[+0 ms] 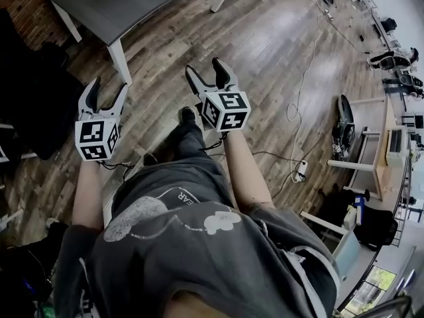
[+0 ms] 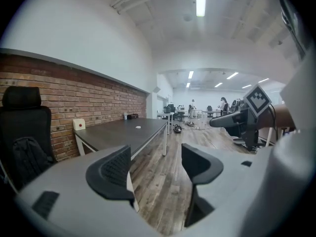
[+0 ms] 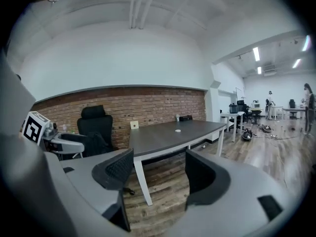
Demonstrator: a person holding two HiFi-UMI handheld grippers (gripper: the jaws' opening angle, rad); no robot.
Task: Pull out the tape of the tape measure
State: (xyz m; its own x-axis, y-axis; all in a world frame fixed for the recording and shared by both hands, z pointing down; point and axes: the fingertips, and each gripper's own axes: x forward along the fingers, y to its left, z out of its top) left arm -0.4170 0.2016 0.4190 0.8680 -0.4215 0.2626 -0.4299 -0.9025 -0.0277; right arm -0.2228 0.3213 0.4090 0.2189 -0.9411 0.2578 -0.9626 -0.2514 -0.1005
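Note:
No tape measure shows in any view. In the head view I stand on a wooden floor with both grippers held out in front of me. My left gripper (image 1: 105,93) is open with nothing between its jaws, and so is my right gripper (image 1: 211,73). The left gripper view looks past its spread jaws (image 2: 157,164) at a dark grey table (image 2: 123,135) with a small white object (image 2: 138,127) on it. The right gripper (image 3: 157,174) faces the same table (image 3: 173,135) from farther off.
The table (image 1: 119,5) on white legs stands ahead on the left against a brick wall (image 3: 148,107). A black office chair (image 3: 96,125) is beside it. Cables (image 1: 295,105) trail over the floor on the right, near desks and gear (image 1: 377,151).

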